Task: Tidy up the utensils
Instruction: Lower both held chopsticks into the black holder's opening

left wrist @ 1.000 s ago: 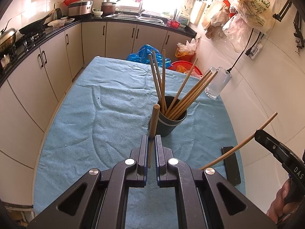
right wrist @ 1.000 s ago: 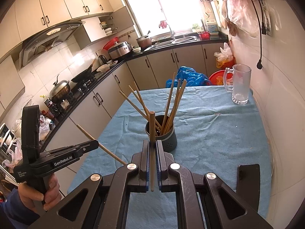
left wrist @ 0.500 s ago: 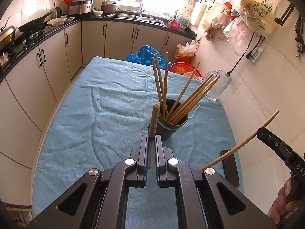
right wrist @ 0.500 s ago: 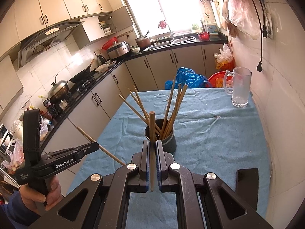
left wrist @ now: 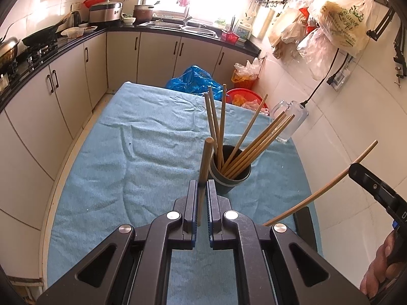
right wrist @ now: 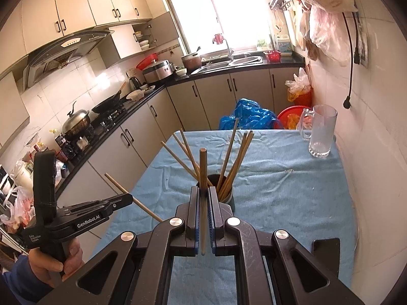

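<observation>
We hold one chopstick in each gripper, near the cup.

Our left gripper (left wrist: 202, 186) and right gripper (right wrist: 203, 190) each clamp a chopstick (left wrist: 204, 167) upright, level above the blue cloth (left wrist: 142, 152); the dark cup (left wrist: 230, 179) of chopsticks stands just beyond, mid-table.
</observation>
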Motion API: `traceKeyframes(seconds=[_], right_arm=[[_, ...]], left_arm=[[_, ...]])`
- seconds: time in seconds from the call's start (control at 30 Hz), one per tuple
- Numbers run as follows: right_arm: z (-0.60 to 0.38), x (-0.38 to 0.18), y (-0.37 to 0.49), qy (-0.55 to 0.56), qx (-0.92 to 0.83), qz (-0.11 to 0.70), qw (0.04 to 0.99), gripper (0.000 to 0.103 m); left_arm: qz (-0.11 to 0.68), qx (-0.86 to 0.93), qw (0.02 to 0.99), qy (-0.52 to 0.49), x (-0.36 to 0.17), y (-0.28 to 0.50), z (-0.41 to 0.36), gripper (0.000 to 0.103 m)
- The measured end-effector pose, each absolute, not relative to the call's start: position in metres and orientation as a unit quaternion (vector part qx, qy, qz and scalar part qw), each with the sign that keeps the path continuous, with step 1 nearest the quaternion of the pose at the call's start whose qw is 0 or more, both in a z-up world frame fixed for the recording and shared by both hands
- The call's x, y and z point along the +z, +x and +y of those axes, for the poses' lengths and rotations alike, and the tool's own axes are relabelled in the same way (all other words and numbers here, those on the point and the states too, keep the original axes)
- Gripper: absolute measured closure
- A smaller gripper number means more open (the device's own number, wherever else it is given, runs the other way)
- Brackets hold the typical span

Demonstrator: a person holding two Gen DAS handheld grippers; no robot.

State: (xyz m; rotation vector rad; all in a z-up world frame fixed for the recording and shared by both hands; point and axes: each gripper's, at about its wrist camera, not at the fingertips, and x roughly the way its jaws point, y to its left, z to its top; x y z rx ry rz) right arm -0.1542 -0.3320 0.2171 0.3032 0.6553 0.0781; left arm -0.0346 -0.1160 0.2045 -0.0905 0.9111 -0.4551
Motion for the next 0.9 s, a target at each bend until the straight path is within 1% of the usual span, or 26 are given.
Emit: traceKeyframes(seconds=[0.4, 0.9], right_arm=[[-0.334, 0.243, -0.143, 0.138, 0.021, 0.299, 0.944, 0.097], [-0.329, 0.259, -0.130, 0.131, 0.009, 0.287, 0.949, 0.097]], left_arm=[[0.426, -0.233, 0.874, -0.034, 0.216, -0.020, -0.122, 0.097], [0.403, -0.255, 0.879, -0.023, 0.237, -0.001, -0.128, 0.097]])
